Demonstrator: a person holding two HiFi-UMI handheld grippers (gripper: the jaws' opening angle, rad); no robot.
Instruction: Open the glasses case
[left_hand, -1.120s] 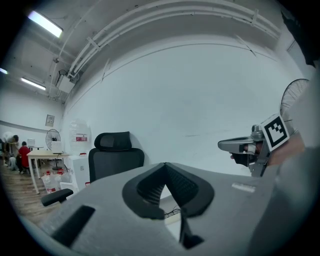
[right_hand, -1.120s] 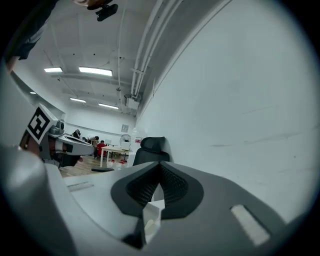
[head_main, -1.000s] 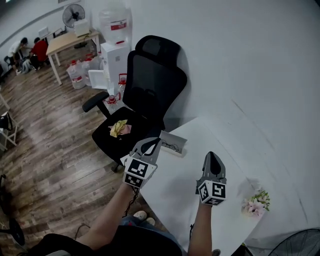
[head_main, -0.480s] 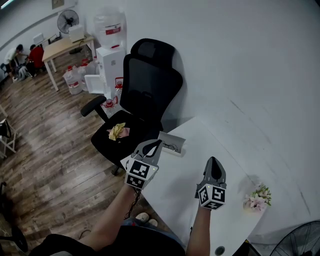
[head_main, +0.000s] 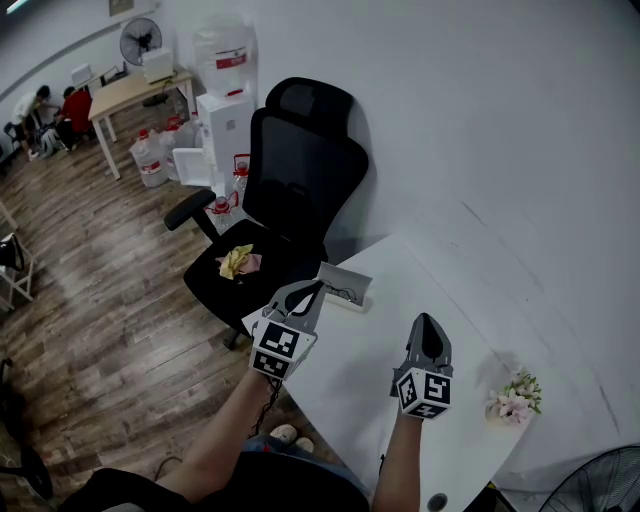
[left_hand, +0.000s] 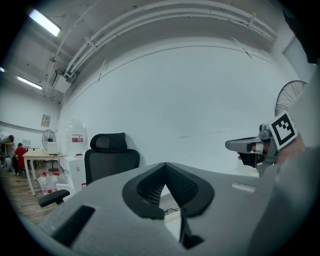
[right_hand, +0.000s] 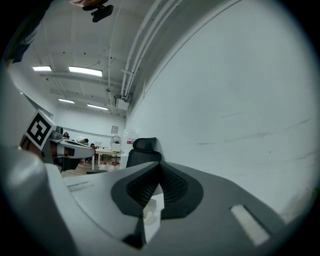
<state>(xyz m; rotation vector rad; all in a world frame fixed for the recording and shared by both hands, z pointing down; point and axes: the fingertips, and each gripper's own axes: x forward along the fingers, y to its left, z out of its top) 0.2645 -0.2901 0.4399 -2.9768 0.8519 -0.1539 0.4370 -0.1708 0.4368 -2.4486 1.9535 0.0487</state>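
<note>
Nothing readable here, honestly. The water jug (head_main: 222, 45) has a red label (head_main: 229, 58), but its print is way too small to make out. The left cube (head_main: 278, 350) and right cube (head_main: 424, 390) only carry black-and-white square patterns, no letters or numbers.

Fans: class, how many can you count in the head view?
2. The far fan stands at upper left, near the wooden desk; the near fan sits at the bottom right corner, cut off by the frame. More may be out of view.
</note>
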